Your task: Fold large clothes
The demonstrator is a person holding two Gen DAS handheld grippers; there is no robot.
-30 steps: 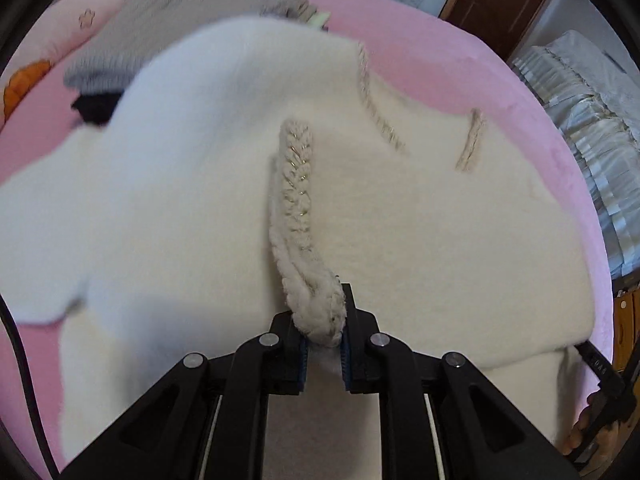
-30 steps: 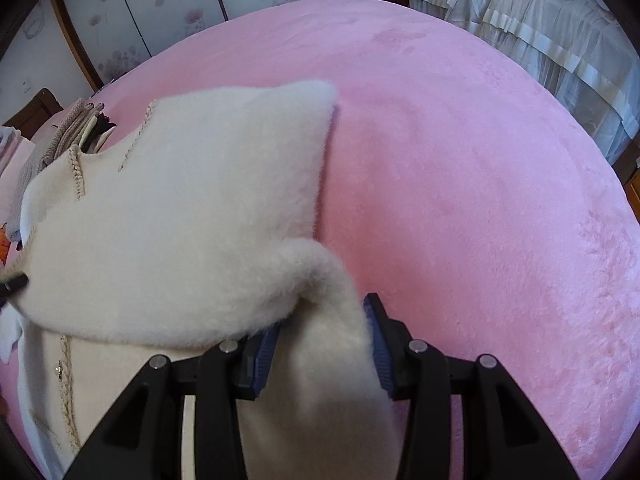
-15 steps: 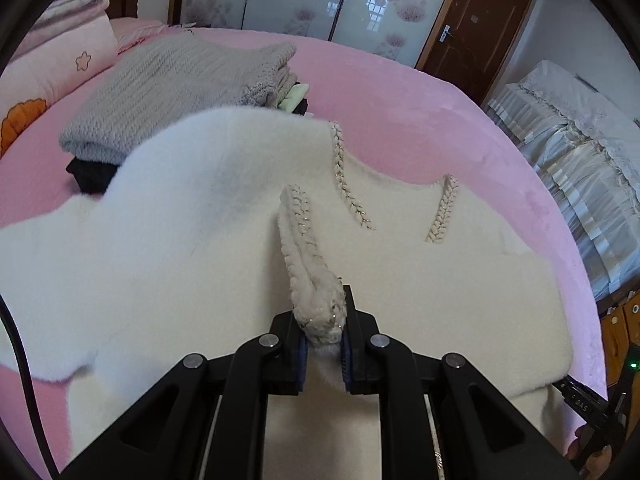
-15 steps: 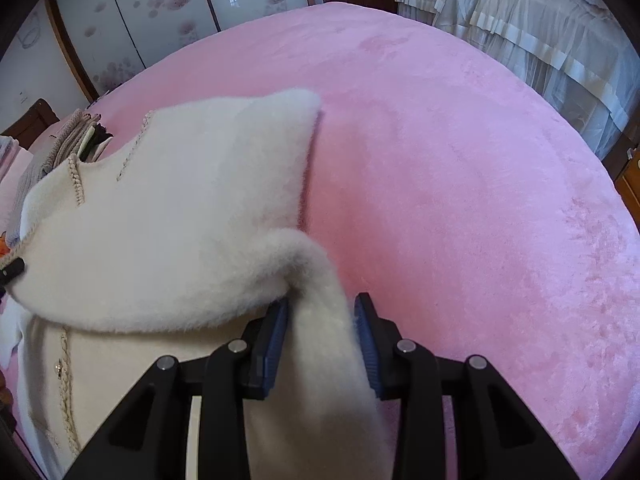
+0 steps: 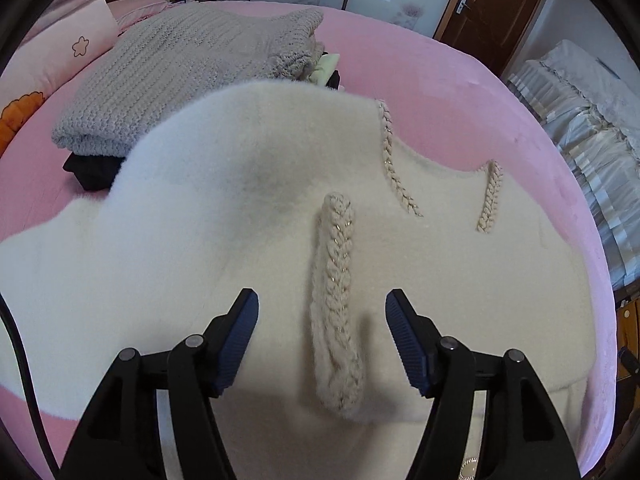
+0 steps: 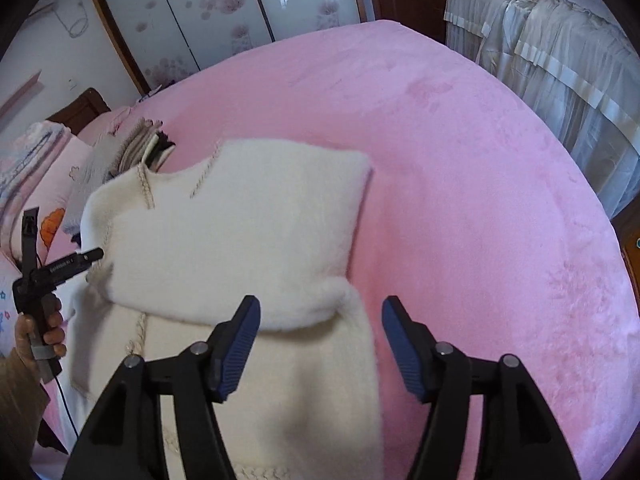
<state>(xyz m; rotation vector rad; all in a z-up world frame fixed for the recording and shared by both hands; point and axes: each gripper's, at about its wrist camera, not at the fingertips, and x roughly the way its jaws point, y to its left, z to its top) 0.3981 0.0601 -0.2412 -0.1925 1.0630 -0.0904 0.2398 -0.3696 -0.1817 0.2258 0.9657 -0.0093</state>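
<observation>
Left wrist view: left gripper point(image 5: 322, 316) opening, fingers point(image 5: 236, 332) wide and clear of braided trim point(image 5: 336, 308) on cream cardigan point(image 5: 200, 240) filling centre frame on pink bed point(image 5: 460, 92). Right wrist view: right gripper point(image 6: 320, 328) opening too, folded sleeve point(image 6: 332, 376) loose between. Likely risk: springy fluffy folds creeping open, or snagging trim on withdrawal.

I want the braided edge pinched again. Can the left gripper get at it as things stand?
Probably yes: the braided trim lies between the opening jaws of the left gripper, untouched, with nothing over it.
</observation>
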